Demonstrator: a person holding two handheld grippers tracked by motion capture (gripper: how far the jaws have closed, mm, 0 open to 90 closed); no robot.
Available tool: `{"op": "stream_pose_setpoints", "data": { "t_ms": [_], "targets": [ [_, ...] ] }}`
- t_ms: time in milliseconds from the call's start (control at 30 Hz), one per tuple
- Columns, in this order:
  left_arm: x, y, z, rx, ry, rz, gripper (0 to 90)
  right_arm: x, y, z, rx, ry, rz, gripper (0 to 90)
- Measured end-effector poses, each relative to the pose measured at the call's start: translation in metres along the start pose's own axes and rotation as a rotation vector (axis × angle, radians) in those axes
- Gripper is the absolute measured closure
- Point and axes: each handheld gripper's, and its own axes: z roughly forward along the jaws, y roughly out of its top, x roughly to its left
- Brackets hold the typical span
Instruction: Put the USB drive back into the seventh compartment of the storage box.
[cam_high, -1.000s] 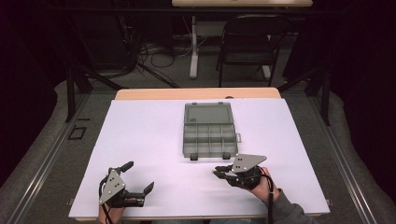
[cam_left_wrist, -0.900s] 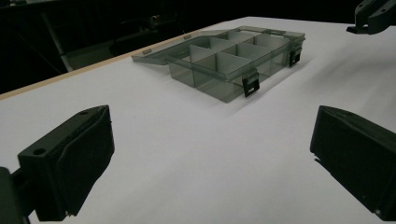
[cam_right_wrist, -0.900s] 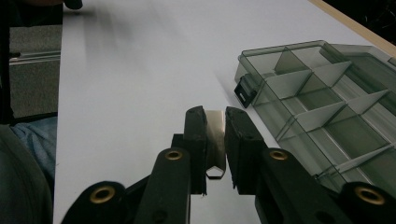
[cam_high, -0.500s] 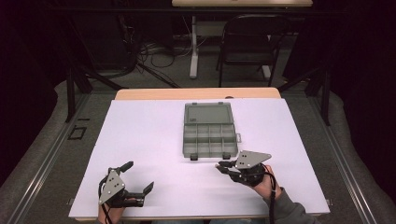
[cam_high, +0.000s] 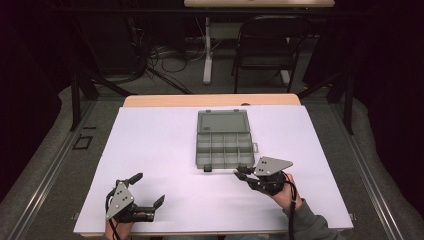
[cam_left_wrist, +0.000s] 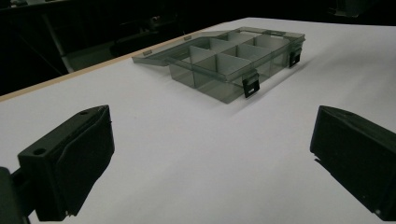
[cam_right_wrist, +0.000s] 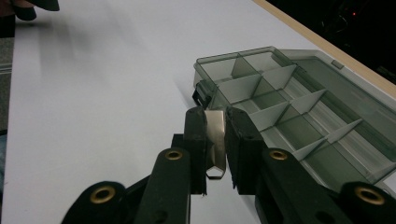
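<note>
Right gripper (cam_right_wrist: 215, 140): jaws pinching thin bent silver metal clip (cam_right_wrist: 215, 140), just near of translucent grey plastic compartment box (cam_high: 223, 145), lid open flat on far side. Recommended: carry clip level over chosen cell, lower, then release. Left gripper (cam_high: 148, 191): jaws spread, empty, resting near-left on white table (cam_high: 150, 135), hand low at edge.

Only the open organizer box (cam_high: 223, 145) interrupts the bare white table (cam_high: 150, 145).
</note>
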Motion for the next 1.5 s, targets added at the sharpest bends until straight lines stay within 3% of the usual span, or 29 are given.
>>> {"op": "stream_pose_setpoints", "data": {
  "t_ms": [1500],
  "targets": [
    [0.000,0.000,0.002,0.002,0.007,0.001,0.0,-0.030,0.007,0.005,0.013,-0.129,0.043,79.6]
  ]
}}
